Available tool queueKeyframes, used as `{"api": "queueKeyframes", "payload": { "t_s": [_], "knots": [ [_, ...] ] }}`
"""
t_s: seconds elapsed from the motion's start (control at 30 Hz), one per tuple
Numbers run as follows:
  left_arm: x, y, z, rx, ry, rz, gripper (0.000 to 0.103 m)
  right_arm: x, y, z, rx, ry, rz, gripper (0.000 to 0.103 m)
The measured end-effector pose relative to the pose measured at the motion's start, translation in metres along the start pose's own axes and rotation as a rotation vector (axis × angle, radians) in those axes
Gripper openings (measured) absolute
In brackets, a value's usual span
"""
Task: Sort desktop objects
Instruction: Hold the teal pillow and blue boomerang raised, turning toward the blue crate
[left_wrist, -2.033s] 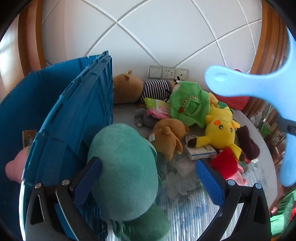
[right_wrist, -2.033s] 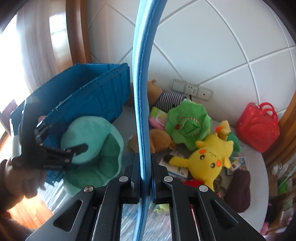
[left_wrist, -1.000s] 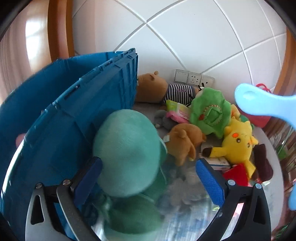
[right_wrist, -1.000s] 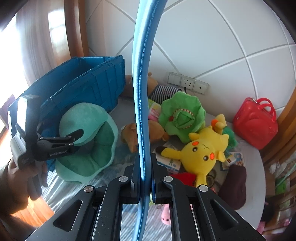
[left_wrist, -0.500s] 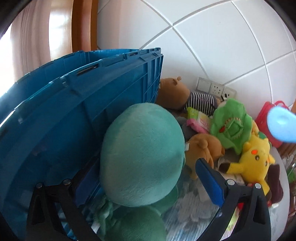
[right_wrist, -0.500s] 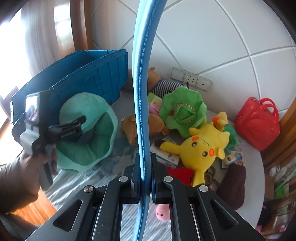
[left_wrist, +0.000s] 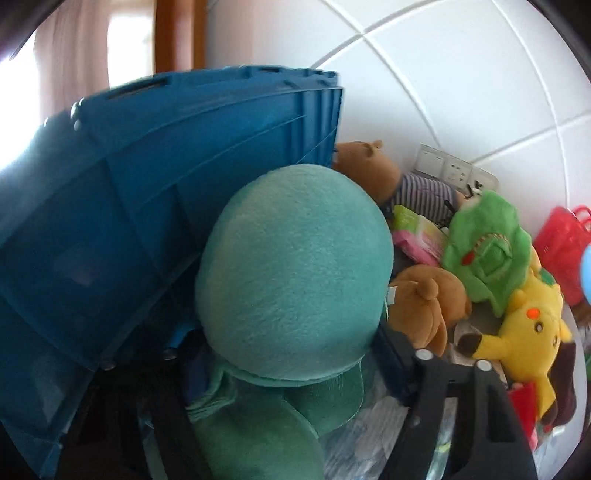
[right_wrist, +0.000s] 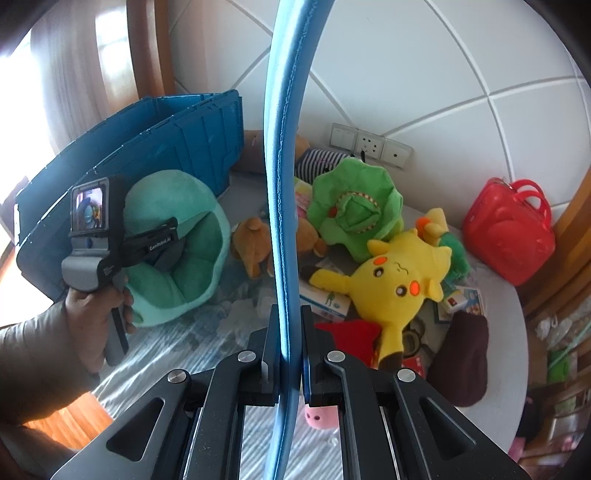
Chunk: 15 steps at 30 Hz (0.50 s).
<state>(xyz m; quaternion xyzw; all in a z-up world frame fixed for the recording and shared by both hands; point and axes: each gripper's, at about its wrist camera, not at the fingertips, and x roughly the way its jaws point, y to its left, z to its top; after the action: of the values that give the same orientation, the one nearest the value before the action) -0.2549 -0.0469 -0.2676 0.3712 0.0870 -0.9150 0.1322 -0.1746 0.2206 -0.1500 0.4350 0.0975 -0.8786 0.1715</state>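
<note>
Left hand-held gripper (right_wrist: 173, 236): my jaws are closing around the teal plush seat (left_wrist: 295, 273). In the left wrist view its domed back fills the gap between them, the right pad close against the fabric at its lower edge, the left pad hidden in shadow behind it. I cannot tell that both pads press yet.
Right hand-held gripper (right_wrist: 283, 373): pressed together, pinching a thin blue hoop (right_wrist: 282, 166) that stands straight up through the right wrist view.
Where the plush sits: on the bench (right_wrist: 495, 306), leaning against the outer wall of the blue crate (left_wrist: 155, 192), touching it, with its hollow side facing the other toys.
How I expect it to handle: soft and light, I judge, with a fuzzy cover that should not slip. It is bulky and will squash, so a pinch across the full dome may sink in and then ease loose.
Where I would take hold: the rim of the seat, where the fabric folds double, or the seam ridge under the dome. That gives the pads something thin to bite on.
Neighbours: a brown plush dog (left_wrist: 428, 306) lies just beside the seat. A green plush (left_wrist: 484, 254) and a yellow plush (left_wrist: 524, 332) lie further out, well apart from my jaws.
Risk: the crate wall is tight against the left jaw, so little room there.
</note>
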Motion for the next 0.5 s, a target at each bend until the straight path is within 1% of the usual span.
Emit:
{"api": "queueKeyframes", "payload": {
  "t_s": [0.1, 0.2, 0.3, 0.5],
  "knots": [
    [-0.006, 0.002, 0.001, 0.008, 0.0, -0.017, 0.058, 0.0, 0.001, -0.001, -0.001, 0.002, 0.003, 0.008],
    [-0.018, 0.001, 0.001, 0.017, -0.004, -0.037, 0.053, 0.001, 0.002, -0.001, -0.005, 0.0, 0.01, 0.008],
    [-0.037, 0.001, 0.0, 0.039, -0.006, -0.07, 0.051, 0.001, 0.004, 0.002, -0.015, -0.008, 0.02, 0.008],
    [-0.076, 0.0, 0.0, 0.088, -0.006, -0.131, 0.051, -0.005, 0.009, 0.007, -0.03, -0.034, 0.038, 0.008]
  ]
}}
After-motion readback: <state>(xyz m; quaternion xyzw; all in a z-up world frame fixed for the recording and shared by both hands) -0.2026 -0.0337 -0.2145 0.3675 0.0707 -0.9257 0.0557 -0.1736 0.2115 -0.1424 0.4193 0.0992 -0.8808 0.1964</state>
